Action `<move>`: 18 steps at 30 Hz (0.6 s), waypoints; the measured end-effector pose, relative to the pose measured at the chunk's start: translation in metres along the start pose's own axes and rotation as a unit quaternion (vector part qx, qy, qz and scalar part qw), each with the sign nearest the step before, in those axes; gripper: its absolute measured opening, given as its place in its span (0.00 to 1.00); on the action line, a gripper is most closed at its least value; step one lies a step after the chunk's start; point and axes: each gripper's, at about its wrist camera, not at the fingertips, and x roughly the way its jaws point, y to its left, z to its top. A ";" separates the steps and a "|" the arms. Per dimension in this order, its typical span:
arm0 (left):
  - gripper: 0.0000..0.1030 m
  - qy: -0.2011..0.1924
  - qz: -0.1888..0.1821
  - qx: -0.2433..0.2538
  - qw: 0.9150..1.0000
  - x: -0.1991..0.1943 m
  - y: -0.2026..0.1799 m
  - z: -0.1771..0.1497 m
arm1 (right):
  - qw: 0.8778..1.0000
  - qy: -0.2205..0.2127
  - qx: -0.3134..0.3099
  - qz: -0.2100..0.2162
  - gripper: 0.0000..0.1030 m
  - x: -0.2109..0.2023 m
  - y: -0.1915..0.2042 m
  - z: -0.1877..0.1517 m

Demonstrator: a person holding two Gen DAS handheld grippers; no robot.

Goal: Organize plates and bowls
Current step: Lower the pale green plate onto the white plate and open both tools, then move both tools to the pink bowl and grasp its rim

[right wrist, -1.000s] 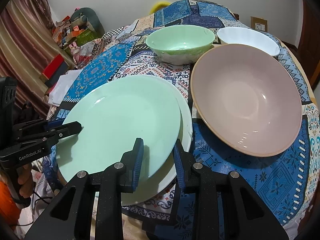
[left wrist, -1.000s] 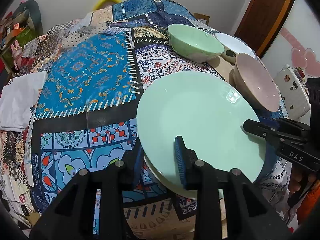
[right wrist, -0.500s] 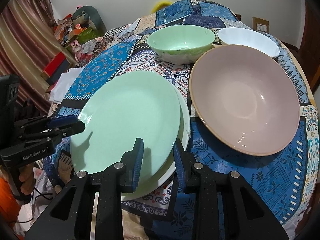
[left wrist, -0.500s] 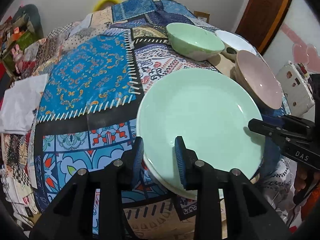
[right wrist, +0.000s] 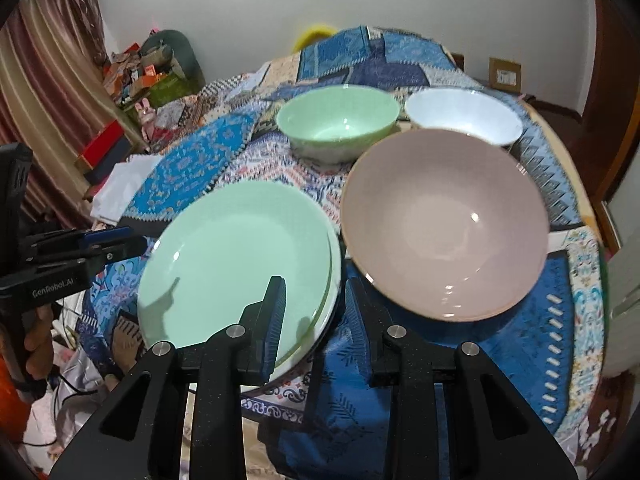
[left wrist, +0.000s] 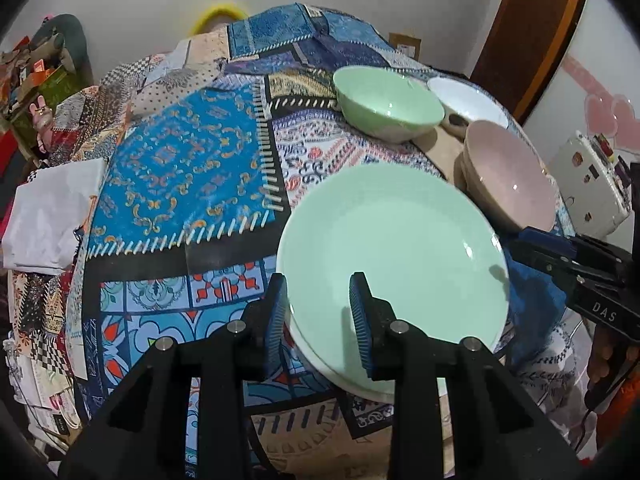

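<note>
Right wrist view: you are keeping both grippers open, empty; right gripper is straddling the green plate rim, left gripper straddling the opposite rim; pink bowl lying right.

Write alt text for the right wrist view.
The open right gripper straddles the near edge of a mint green plate stacked on a white plate on a patchwork cloth. A pink bowl sits right of it, a green bowl and white bowl behind; the left gripper is at left.
</note>
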 end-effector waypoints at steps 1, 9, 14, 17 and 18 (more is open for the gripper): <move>0.30 -0.004 0.000 0.001 1.000 -0.003 -0.002 0.003 | 1.000 -0.005 0.000 0.000 0.28 -0.003 -0.001 0.001; 0.54 -0.048 -0.010 0.025 0.998 -0.026 -0.033 0.029 | 0.998 -0.061 -0.002 -0.030 0.51 -0.034 -0.019 0.014; 0.74 -0.072 -0.019 0.047 0.996 -0.030 -0.062 0.048 | 0.995 -0.081 0.012 -0.055 0.62 -0.047 -0.040 0.019; 0.76 -0.070 -0.027 0.061 0.995 -0.023 -0.079 0.059 | 0.994 -0.084 0.023 -0.066 0.64 -0.049 -0.055 0.021; 0.76 -0.067 -0.028 0.064 0.995 -0.019 -0.083 0.061 | 0.994 -0.084 0.026 -0.071 0.64 -0.049 -0.059 0.021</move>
